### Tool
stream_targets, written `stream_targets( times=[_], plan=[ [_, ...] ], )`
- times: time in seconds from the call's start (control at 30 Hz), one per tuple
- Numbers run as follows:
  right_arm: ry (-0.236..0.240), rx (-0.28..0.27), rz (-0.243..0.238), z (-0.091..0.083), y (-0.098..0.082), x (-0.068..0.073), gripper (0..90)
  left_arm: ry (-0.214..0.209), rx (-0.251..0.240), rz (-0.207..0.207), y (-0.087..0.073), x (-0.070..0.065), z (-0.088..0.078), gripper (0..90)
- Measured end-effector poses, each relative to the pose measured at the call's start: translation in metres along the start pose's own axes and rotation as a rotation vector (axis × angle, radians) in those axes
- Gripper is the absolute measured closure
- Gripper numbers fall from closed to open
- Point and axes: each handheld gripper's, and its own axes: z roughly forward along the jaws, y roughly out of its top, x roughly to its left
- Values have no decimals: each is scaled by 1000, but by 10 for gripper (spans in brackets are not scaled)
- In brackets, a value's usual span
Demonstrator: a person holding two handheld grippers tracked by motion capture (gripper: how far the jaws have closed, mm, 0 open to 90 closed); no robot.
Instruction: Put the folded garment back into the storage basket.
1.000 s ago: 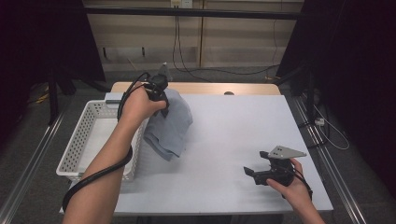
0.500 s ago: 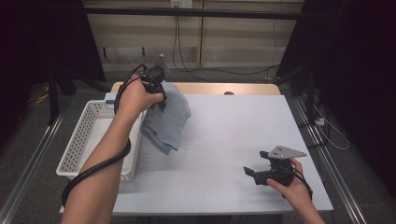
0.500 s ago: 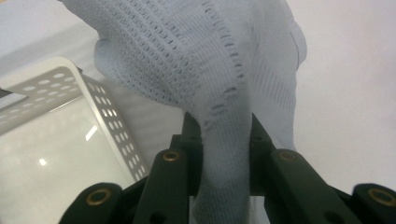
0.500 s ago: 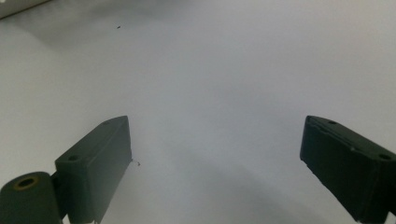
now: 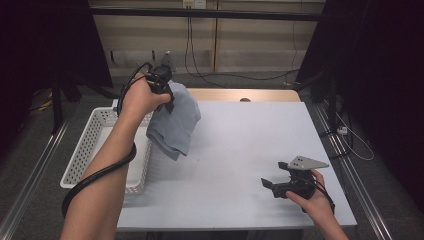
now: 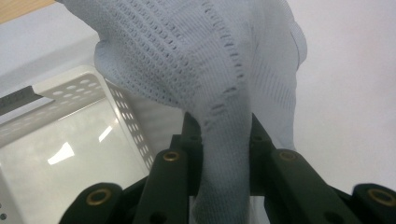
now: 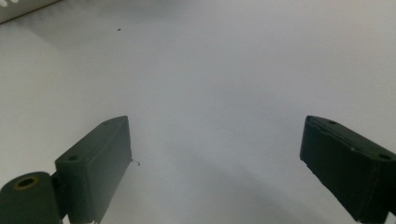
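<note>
Even overhead light on the pale table (image 5: 240,145), dark surroundings, soft glare in the basket (image 6: 60,154), slight close-up blur.

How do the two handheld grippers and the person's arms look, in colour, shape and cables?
Both the left gripper and the right gripper are black with two flat, blocky jaws and brass-coloured pivot rivets. A thick black cable loops around the bare left forearm. A grey three-cornered plate tops the right one. No sleeves show.

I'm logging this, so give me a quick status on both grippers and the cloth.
Left gripper shut on blue cloth, lifted beside white basket. Right gripper open, low over table. Nothing in the way.
</note>
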Motion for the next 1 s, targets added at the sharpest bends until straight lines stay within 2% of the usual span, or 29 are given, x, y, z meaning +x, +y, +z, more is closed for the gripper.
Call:
stream_targets(
  times=[0.4,0.67,0.77,1.0],
  plan=[
    [0,1,-2,0,0,0,88,20,4,19,1,8,-14,762],
    [2,1,-2,0,0,0,88,18,7,-1,-1,15,-20,761],
    [2,2,-3,1,0,0,88,5,14,-3,-1,18,-22,761],
    [3,1,-4,1,0,0,88,14,21,-4,1,19,-29,761]
  ],
)
